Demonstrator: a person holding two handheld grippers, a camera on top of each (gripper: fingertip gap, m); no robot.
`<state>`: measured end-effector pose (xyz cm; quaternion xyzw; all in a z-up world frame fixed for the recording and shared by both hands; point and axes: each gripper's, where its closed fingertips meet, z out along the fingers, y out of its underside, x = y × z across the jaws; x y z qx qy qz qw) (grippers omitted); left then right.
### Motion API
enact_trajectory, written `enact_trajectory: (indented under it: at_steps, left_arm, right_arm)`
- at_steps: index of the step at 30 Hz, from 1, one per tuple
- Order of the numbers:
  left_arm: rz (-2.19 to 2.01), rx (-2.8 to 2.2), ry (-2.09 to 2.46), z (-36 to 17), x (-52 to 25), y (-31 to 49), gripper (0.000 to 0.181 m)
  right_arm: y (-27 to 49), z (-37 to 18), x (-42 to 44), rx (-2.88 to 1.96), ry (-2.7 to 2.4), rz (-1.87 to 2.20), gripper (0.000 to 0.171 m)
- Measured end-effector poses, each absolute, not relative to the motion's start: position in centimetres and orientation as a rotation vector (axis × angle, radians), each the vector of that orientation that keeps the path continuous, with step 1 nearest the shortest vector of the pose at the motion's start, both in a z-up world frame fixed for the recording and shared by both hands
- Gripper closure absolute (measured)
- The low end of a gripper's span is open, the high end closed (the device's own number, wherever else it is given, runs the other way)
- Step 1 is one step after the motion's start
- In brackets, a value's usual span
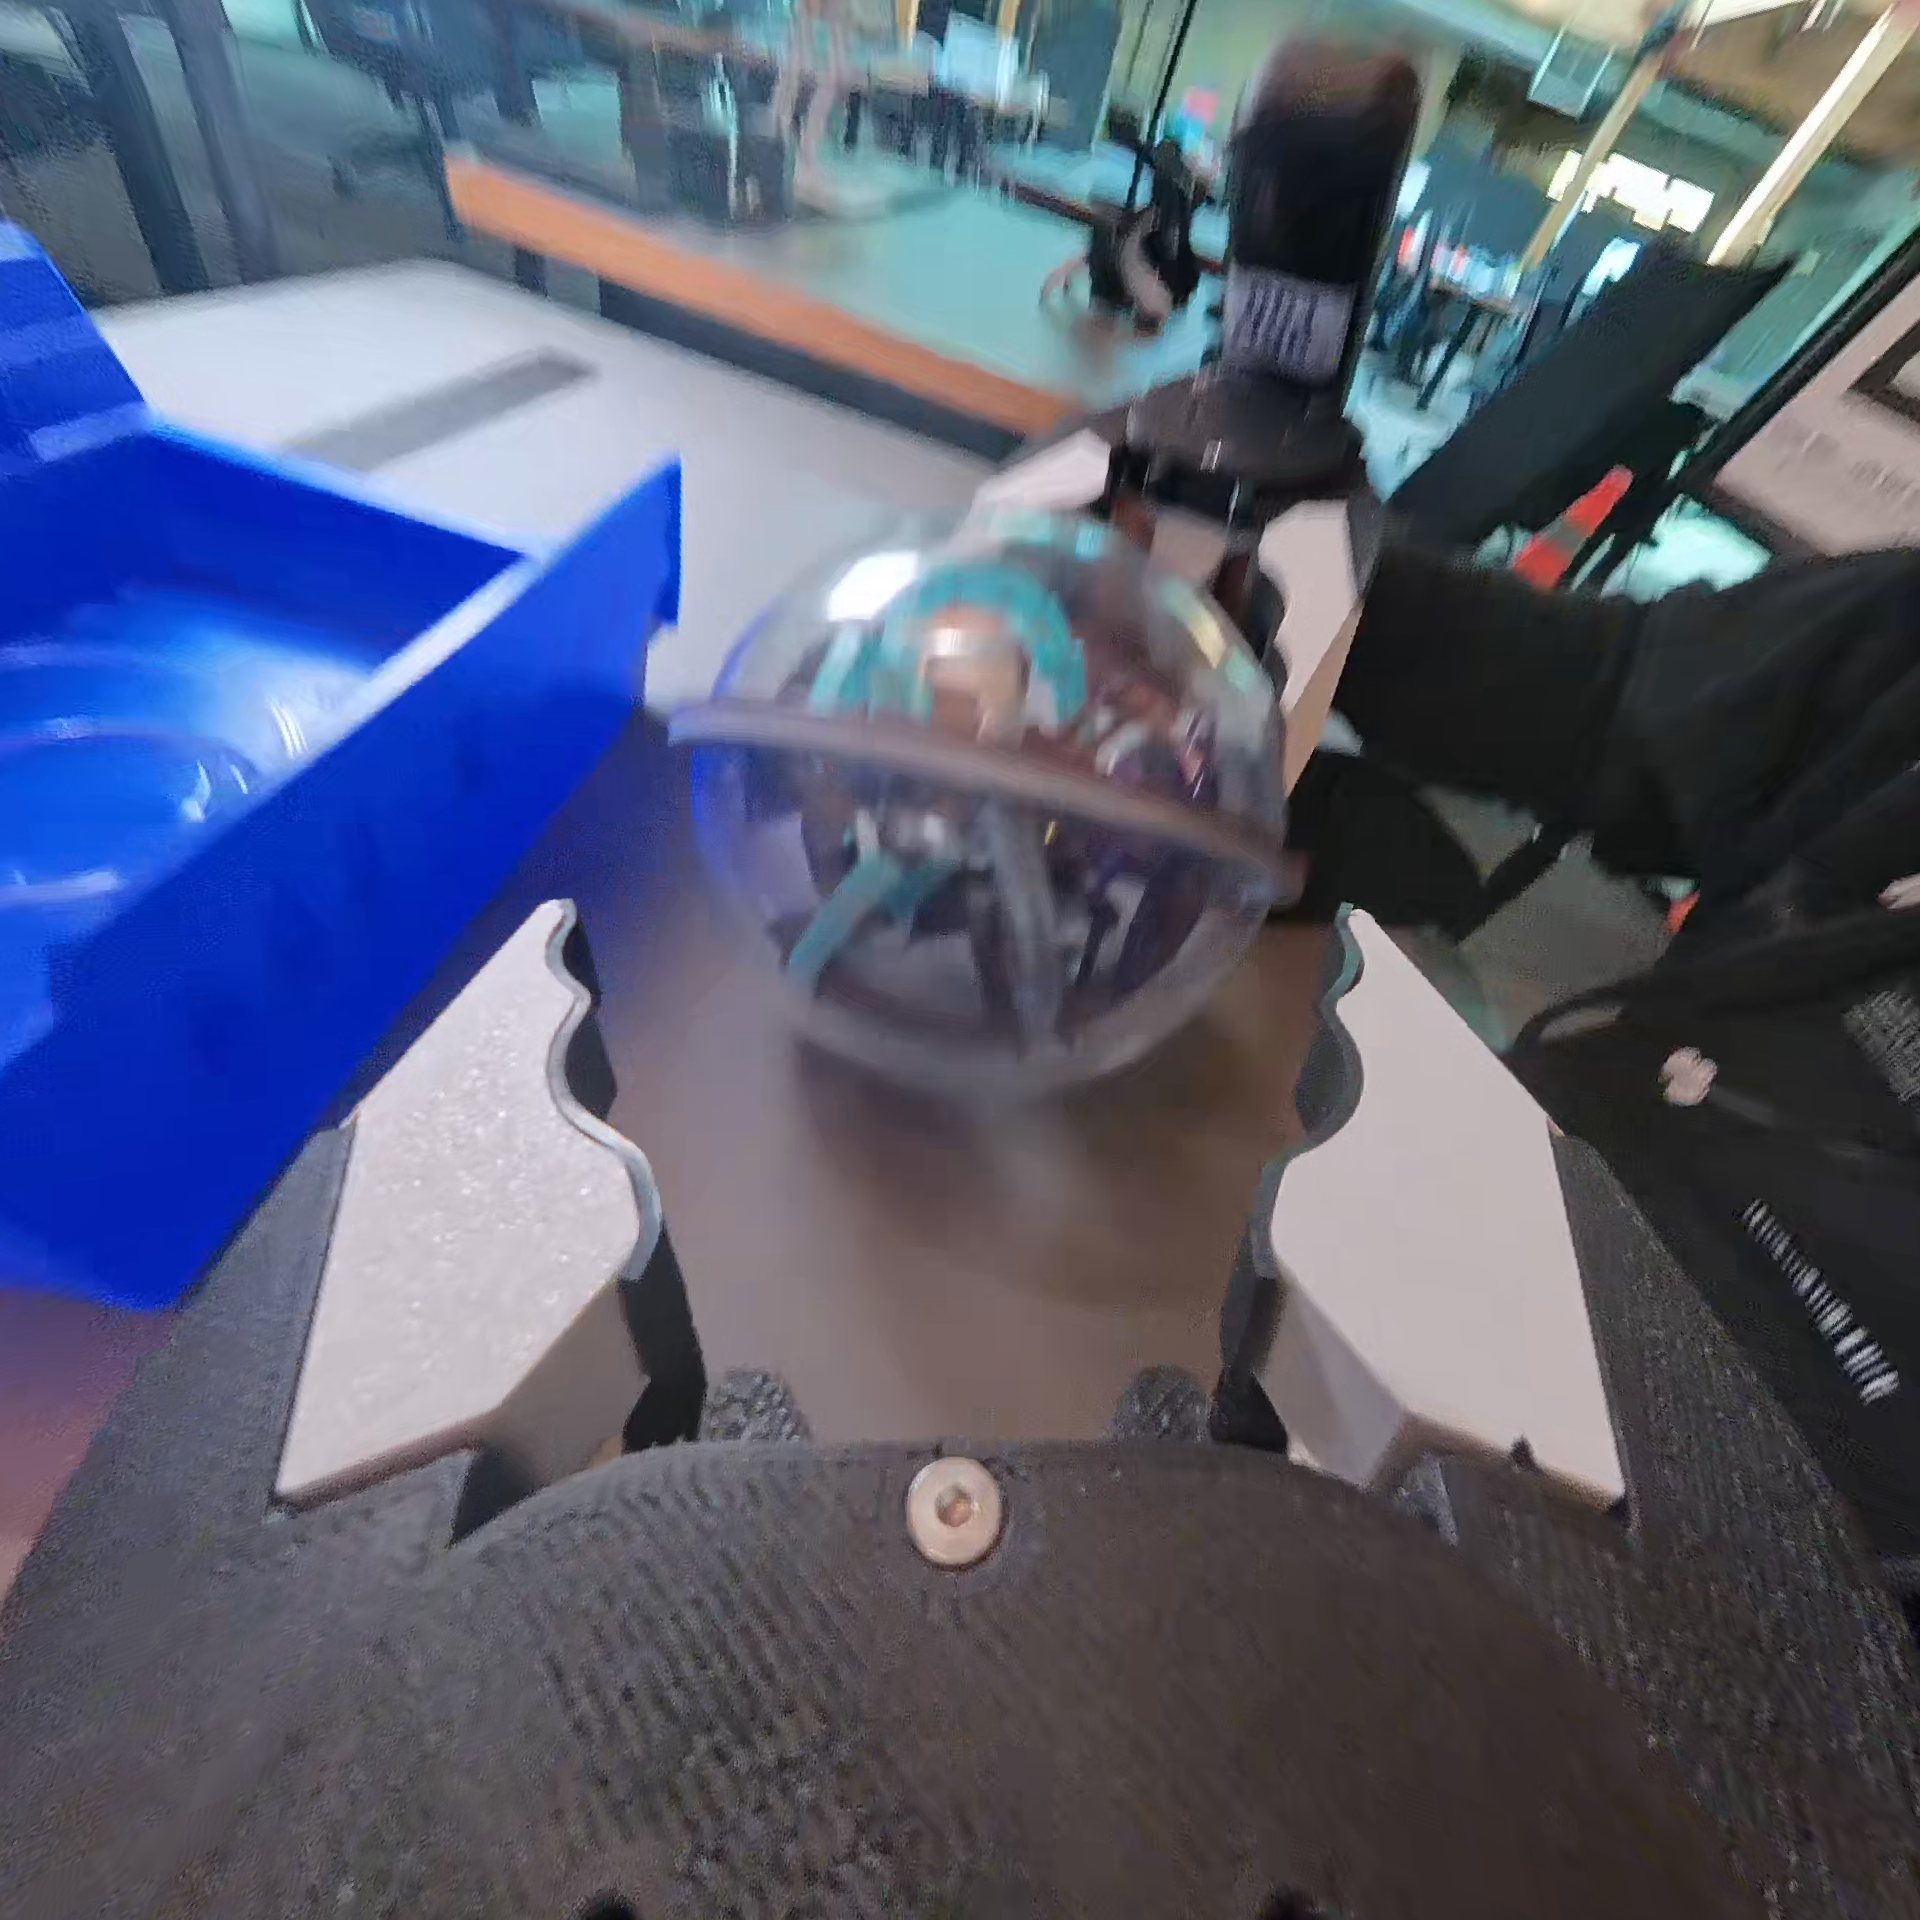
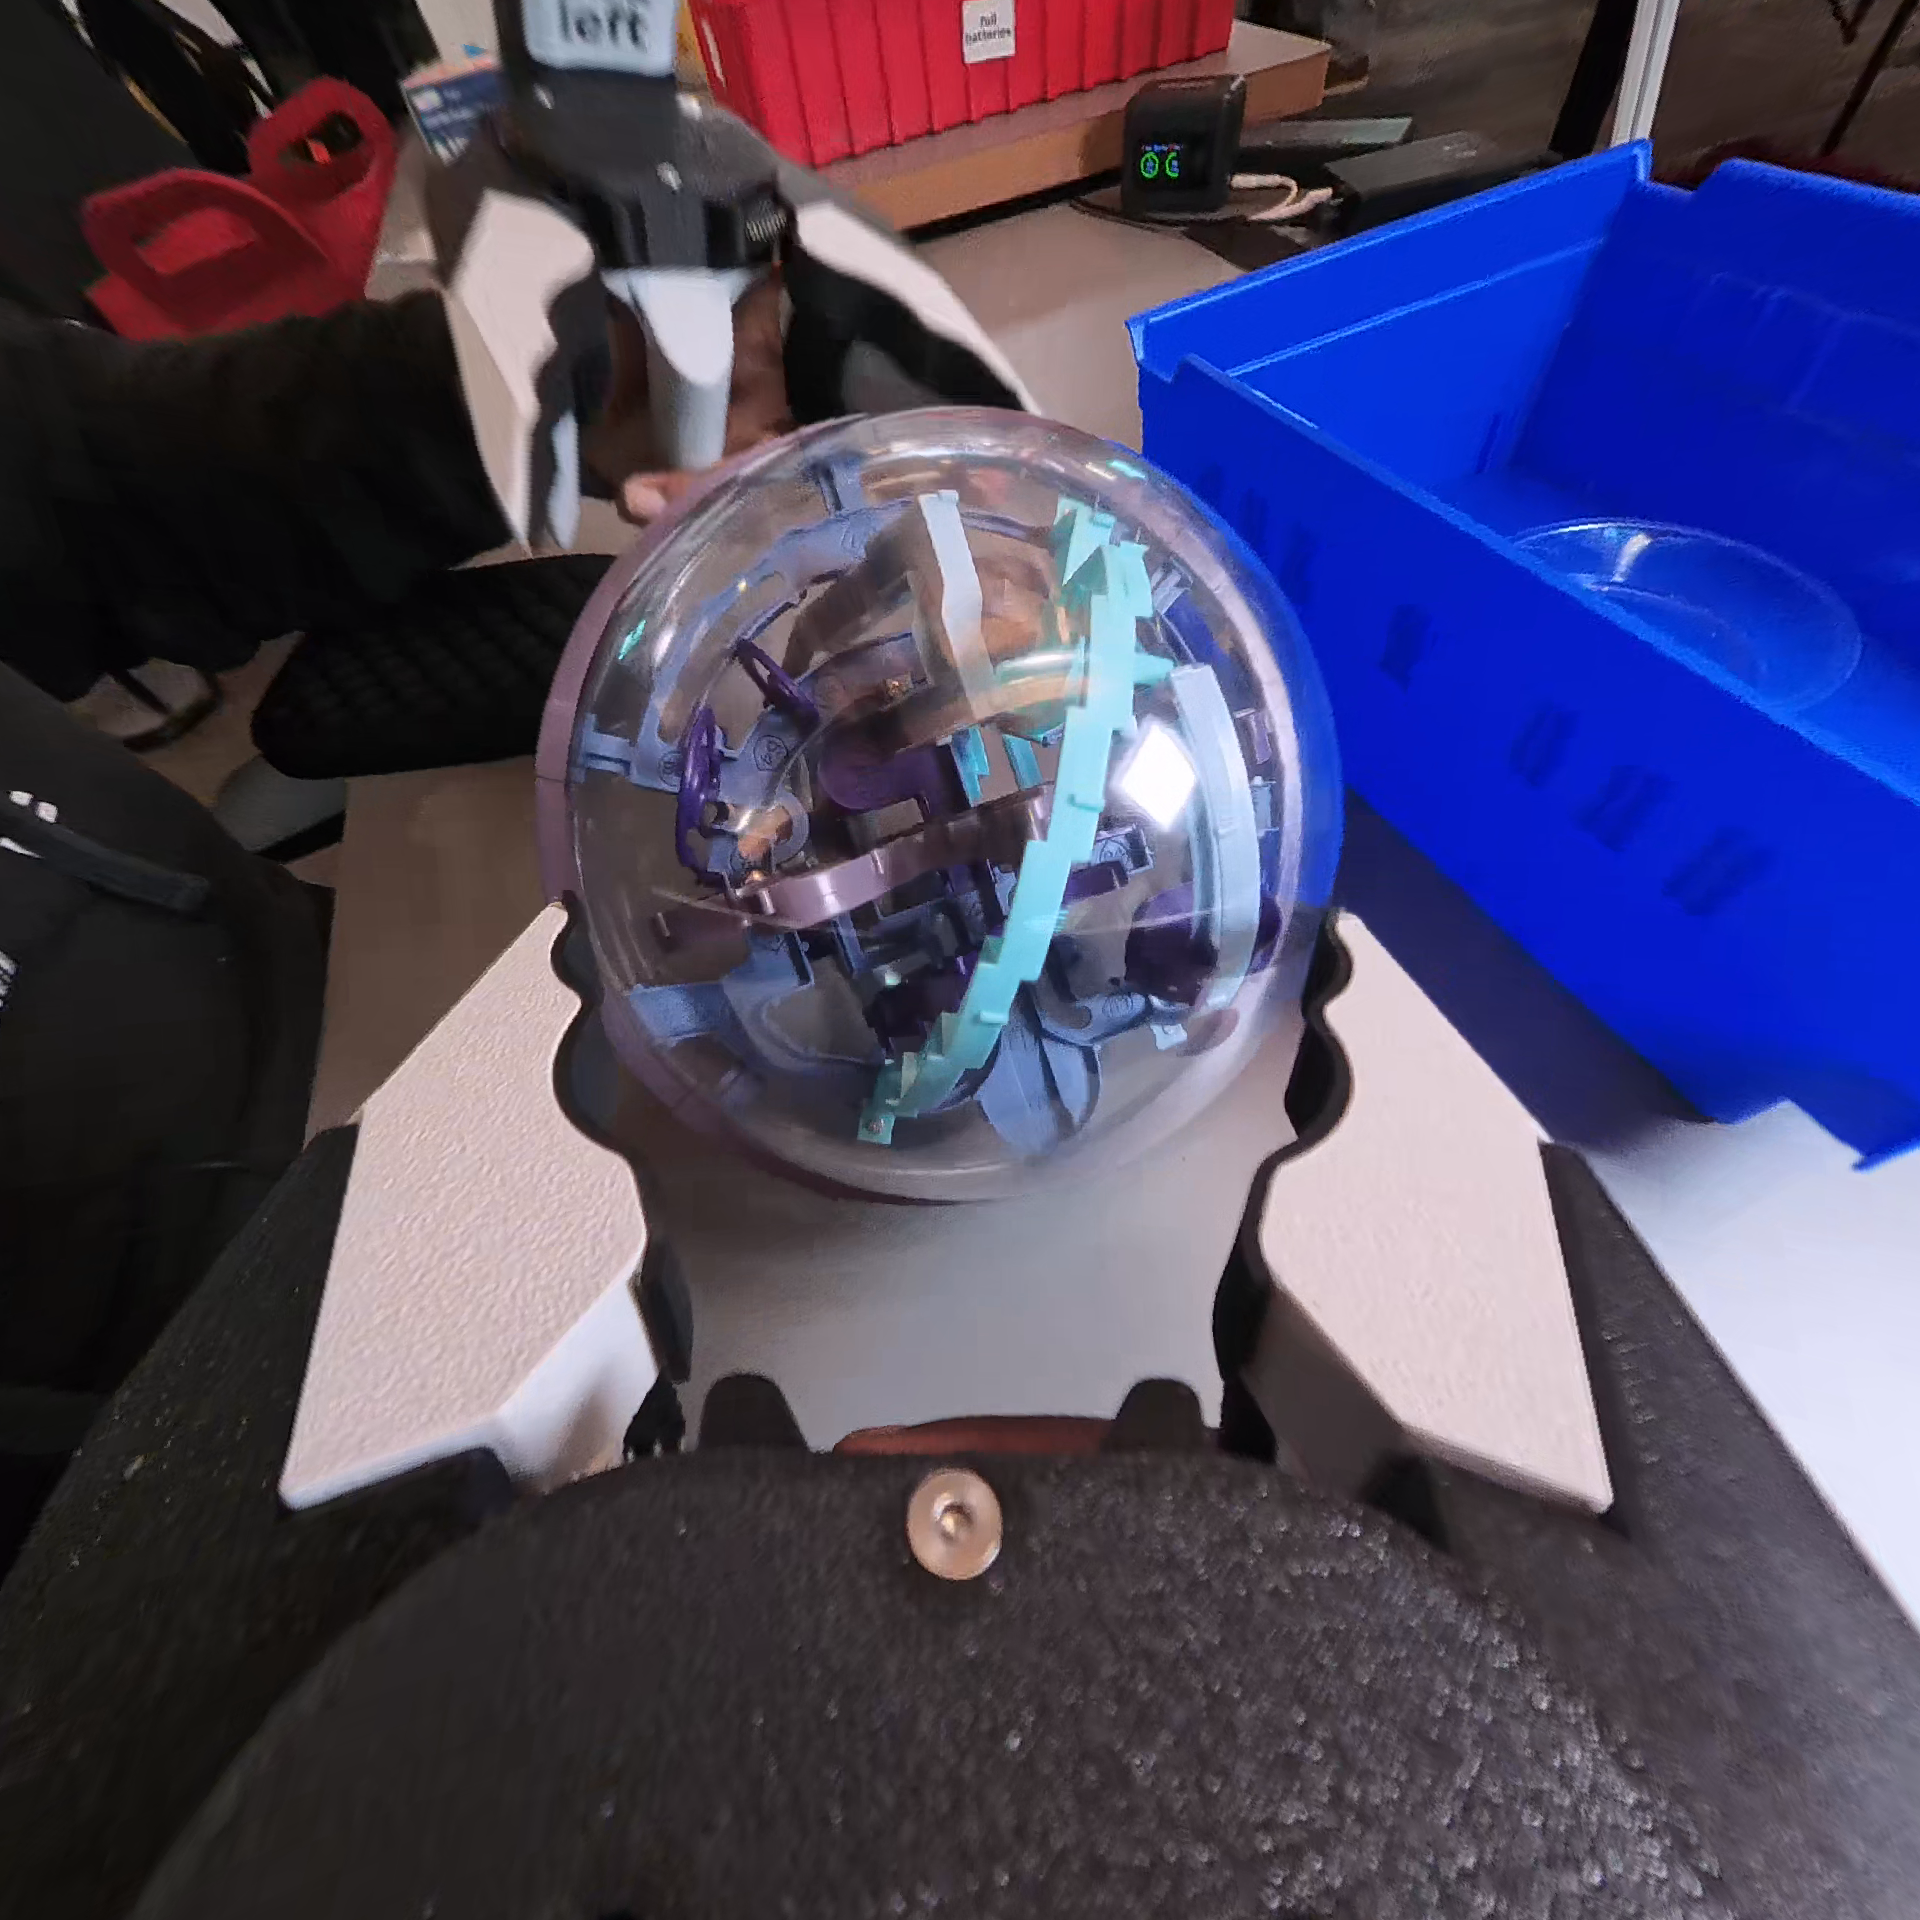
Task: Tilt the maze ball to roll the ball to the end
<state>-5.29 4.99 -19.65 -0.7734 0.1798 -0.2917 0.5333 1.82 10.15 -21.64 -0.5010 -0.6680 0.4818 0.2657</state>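
The maze ball (image 2: 935,810), a clear sphere with teal, blue and purple tracks inside, rests on the white table (image 2: 935,1299). My right gripper (image 2: 951,925) is open, with its white fingertips (image 2: 520,997) at the ball's near sides. My left gripper (image 1: 956,935) is open and empty, and the ball (image 1: 987,810) lies just beyond its tips, blurred. Each gripper shows beyond the ball in the other's view: the right gripper (image 1: 1174,540) and the left gripper (image 2: 727,436). I cannot pick out the small ball inside the maze.
A blue plastic bin (image 2: 1455,779) stands close beside the ball and holds a clear dome (image 2: 1683,613); it also shows in the left wrist view (image 1: 364,883). A person's black sleeve (image 1: 1610,707) reaches in from the other side. Red crates (image 2: 935,62) stand far back.
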Motion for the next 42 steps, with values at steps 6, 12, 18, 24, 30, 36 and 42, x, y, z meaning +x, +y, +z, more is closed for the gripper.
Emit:
enact_trajectory:
  at_steps: [6, 12, 18, 24, 30, 36, 42]
  left_arm:
    - [-0.75, -1.967, 0.538, -24.9, -2.5, 6.3, 0.044]
    - [-0.899, -1.929, 0.553, -24.7, -0.1, 8.0, 0.036]
    - [-0.827, -1.9, 0.565, -23.5, 0.4, 8.2, 0.034]
    - [-0.74, -1.913, 0.568, -21.6, 0.0, 8.2, 0.034]
    - [-0.69, -1.908, 0.545, -18.8, -0.6, 8.0, 0.034]
    - [-0.528, -1.852, 0.607, -15.2, -0.9, 7.7, 0.035]
    - [-0.467, -1.755, 0.623, -13.1, -0.7, 6.9, 0.035]
  right_arm:
    - [10.9, -22.7, 3.1, -1.381, -1.82, 1.402, 0.04]
    - [11.1, -23.5, 3.7, -1.404, -1.806, 1.462, 0.045]
    - [10.3, -24.6, 4.1, -1.412, -1.841, 1.445, 0.041]
    - [9.4, -24.6, 2.9, -1.398, -1.844, 1.446, 0.031]
    - [9.2, -21.8, 2.0, -1.317, -1.783, 1.533, 0.031]
    - [8.8, -19.6, 1.2, -1.167, -1.761, 1.563, 0.031]
    - [7.9, -18.4, 0.9, -1.088, -1.76, 1.567, 0.031]
